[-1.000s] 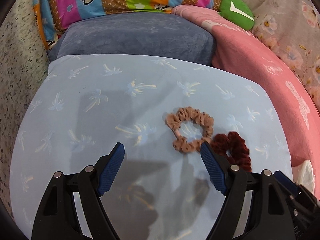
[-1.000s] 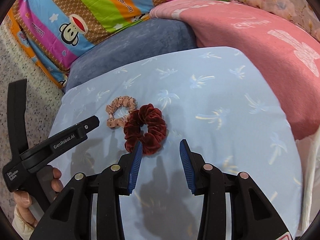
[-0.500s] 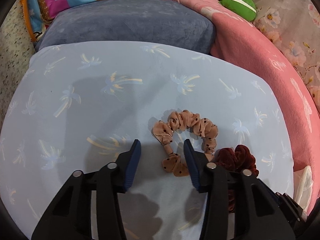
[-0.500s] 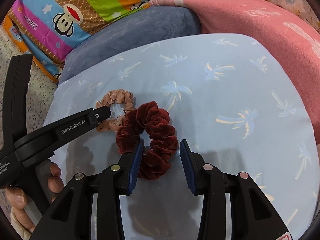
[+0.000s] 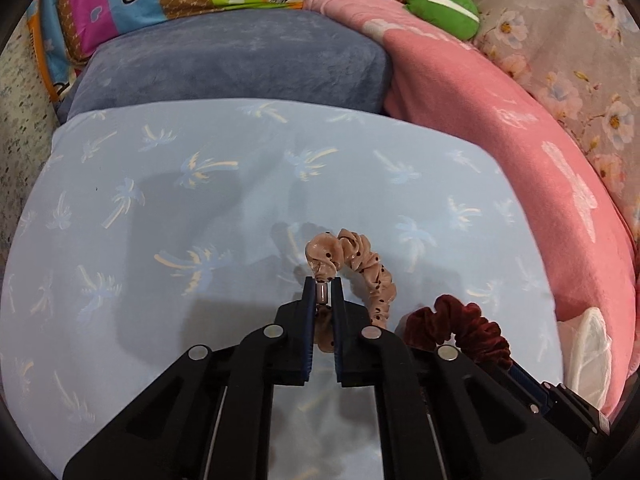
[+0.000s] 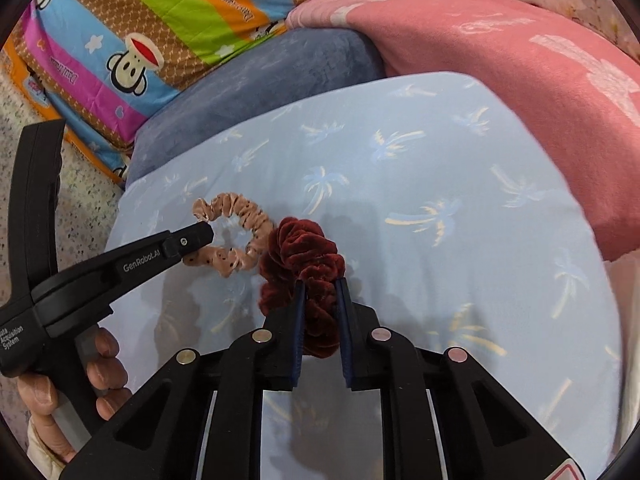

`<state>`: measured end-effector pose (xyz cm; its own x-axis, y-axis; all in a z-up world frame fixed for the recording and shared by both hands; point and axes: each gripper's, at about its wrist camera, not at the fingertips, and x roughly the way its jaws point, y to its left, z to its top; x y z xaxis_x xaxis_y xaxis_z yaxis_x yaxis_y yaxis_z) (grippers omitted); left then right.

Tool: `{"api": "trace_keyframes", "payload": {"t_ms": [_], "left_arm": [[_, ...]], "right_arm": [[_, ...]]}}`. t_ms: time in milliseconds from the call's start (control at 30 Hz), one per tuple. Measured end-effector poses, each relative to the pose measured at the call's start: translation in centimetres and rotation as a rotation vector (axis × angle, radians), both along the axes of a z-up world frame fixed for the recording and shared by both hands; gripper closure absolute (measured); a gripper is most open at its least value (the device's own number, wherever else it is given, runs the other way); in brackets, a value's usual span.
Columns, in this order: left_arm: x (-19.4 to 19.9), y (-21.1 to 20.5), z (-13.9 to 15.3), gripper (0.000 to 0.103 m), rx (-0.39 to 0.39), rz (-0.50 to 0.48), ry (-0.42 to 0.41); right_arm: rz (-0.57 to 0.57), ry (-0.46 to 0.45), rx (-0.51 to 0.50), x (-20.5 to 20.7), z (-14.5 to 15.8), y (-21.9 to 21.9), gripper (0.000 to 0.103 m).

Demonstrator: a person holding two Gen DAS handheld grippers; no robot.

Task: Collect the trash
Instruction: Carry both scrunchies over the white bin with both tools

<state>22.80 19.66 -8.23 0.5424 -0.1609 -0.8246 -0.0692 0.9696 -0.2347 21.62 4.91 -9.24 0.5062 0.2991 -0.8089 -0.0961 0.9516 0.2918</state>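
Your left gripper (image 5: 322,292) is pinched on the tan scrunchie (image 5: 352,258); your right gripper (image 6: 321,292) is clamped around the red scrunchie (image 6: 300,252). Both scrunchies touch each other just above the blue pillow (image 5: 160,200), beside the pink blanket (image 5: 500,132).

Scrunchies (image 6: 236,236) on pillow (image 6: 420,184) (palm-printed).

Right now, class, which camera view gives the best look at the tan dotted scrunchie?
The right wrist view: the tan dotted scrunchie shows as a nearly whole ring, with the left gripper pinching its edge. The left wrist view shows only an arc of it, partly hidden behind the shut fingers.
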Motion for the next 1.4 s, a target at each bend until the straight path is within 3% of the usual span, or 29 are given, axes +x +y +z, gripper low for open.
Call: {"api": "trace_keyframes", "payload": {"t_ms": [333, 700, 1400], "left_arm": [[-3.4, -6.0, 4.9, 0.096, -0.003, -0.094, -0.094], [-7.1, -13.5, 7.6, 0.095, 0.002, -0.212, -0.148], [-11.2, -26.2, 7.6, 0.095, 0.019, -0.458, -0.146]], "right_arm": [[-0.096, -0.1, 0.023, -4.7, 5.4, -6.3, 0.089], [-0.209, -0.181, 0.042, -10.3, 9.3, -14.3, 0.089], [-0.461, -0.221, 0.045, -18.4, 9.6, -28.8, 0.089]]}}
